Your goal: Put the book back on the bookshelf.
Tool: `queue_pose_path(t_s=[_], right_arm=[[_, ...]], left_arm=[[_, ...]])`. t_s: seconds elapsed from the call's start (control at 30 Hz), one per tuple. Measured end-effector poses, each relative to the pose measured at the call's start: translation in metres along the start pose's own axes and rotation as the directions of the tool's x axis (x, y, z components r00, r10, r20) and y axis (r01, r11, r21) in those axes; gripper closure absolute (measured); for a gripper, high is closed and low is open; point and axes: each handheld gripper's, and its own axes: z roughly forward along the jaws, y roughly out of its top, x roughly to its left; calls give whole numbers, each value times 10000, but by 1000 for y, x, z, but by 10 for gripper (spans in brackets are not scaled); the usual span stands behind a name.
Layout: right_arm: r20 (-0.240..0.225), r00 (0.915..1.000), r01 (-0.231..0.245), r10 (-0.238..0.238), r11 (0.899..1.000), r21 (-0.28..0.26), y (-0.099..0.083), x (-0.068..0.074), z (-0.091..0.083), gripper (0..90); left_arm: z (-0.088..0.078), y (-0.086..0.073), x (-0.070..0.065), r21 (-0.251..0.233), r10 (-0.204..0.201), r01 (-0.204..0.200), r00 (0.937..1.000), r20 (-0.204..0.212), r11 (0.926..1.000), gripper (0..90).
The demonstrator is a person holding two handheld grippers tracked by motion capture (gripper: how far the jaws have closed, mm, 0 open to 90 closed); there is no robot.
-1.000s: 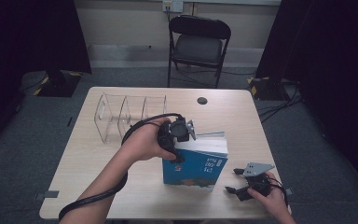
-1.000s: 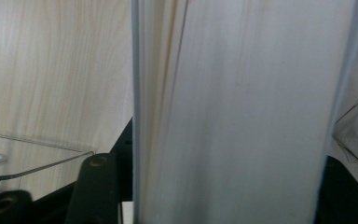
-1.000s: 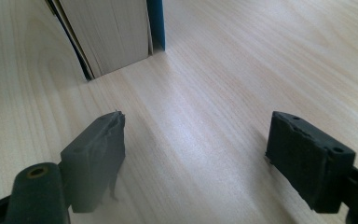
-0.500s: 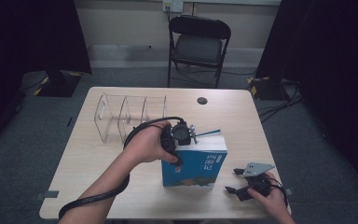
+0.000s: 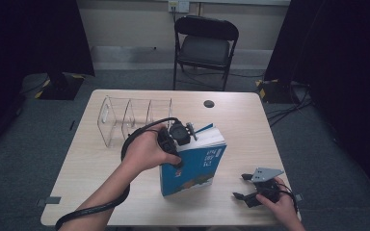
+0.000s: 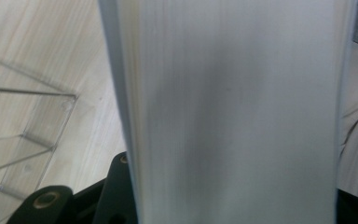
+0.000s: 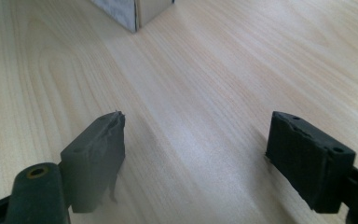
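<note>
Surface: wooden table (image 5: 250,125), clear rack (image 5: 125,118) near.
Book (image 5: 197,163): stiff, rather heavy; I take its top edge.
Left gripper (image 5: 176,139): jaws just closed, clamped on book.
Right gripper (image 5: 250,190): jaws apart, holding nothing.

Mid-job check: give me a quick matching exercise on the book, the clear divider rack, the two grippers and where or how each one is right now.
Things:
1. book
2. clear rack
3. left gripper
4. right gripper

States:
A. jaws open over bare table, near the front right corner
B. stands tilted on its lower edge, blue cover facing the person
C. clamped on the book's top edge
D. empty, on the table behind the left hand

Pairs: 1-B, 2-D, 3-C, 4-A
</note>
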Motion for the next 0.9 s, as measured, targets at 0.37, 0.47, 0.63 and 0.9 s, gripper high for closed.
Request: queue_pose_path(t_s=[0.37,0.47,0.63,0.9], right_arm=[[-8,10000,0,0,10000,2,0,0,0,189],[-21,10000,7,-7,10000,15,0,0,0,189],[-21,10000,5,-5,10000,16,0,0,0,189],[-37,10000,-17,17,10000,32,0,0,0,188]], left_arm=[[-14,-9,16,-1,-1027,1027,9944,-232,9947,620],[-16,-9,17,39,-1175,1176,9929,-208,9930,620],[-20,-10,18,32,-1440,1442,9889,-354,9895,620],[-26,-20,27,-33,-1723,1723,9846,-283,9850,620]])
